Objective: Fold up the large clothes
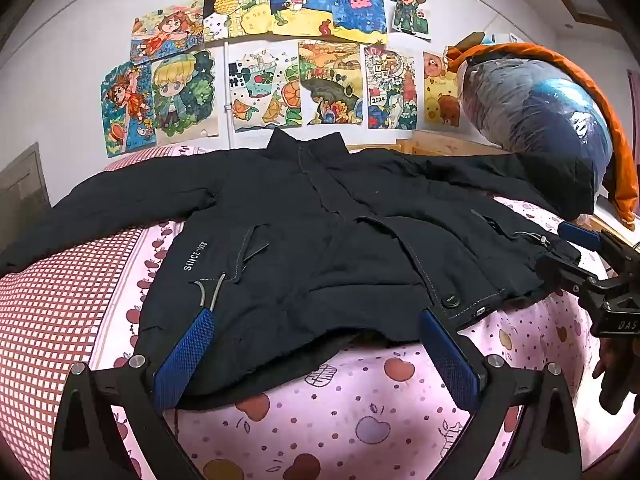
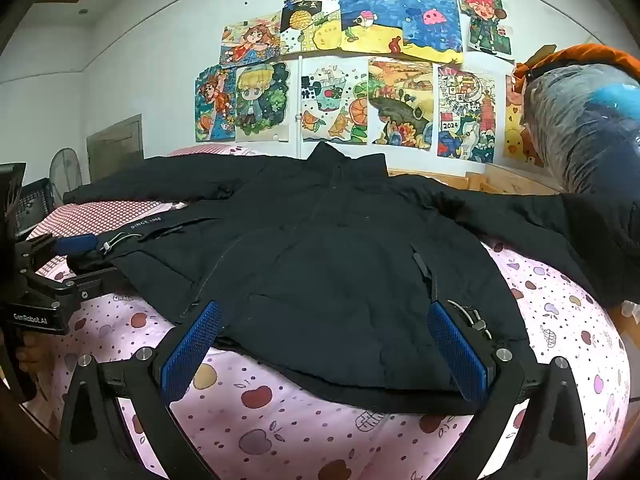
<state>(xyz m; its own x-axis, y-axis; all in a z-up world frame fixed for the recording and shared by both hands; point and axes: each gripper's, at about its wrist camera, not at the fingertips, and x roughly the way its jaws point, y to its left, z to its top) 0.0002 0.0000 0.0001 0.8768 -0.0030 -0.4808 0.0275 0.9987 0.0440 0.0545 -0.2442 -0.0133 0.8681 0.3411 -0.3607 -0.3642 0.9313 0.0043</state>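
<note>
Children's drawings (image 1: 256, 60) cover the white wall behind a bed (image 1: 340, 412) dressed in a pink sheet printed with apples, with a red-and-white checked cover (image 1: 48, 312) along its left side. Spread flat across the bed, front up and collar toward the wall, lies a black jacket (image 1: 320, 232) with both sleeves stretched out to the sides and "SINCE 1968" printed near its left pocket.

At the jacket's left hem corner, the left tongs (image 1: 316, 356) stand wide open, their blue pads straddling the hem, one pad beside a drawcord (image 1: 210, 288); nothing is pinched between them. Further right, the right tongs (image 2: 326, 356) are likewise spread wide over the hem near the other corner, the right pad just beside a cord and toggle (image 2: 472, 318), gripping nothing. Each wrist view catches the other tool from the side, low over the jacket's edge.

On the far right, a plastic-wrapped bundle (image 1: 536, 108) with orange fabric (image 1: 612, 140) draped over it rests by the end of the right sleeve.
</note>
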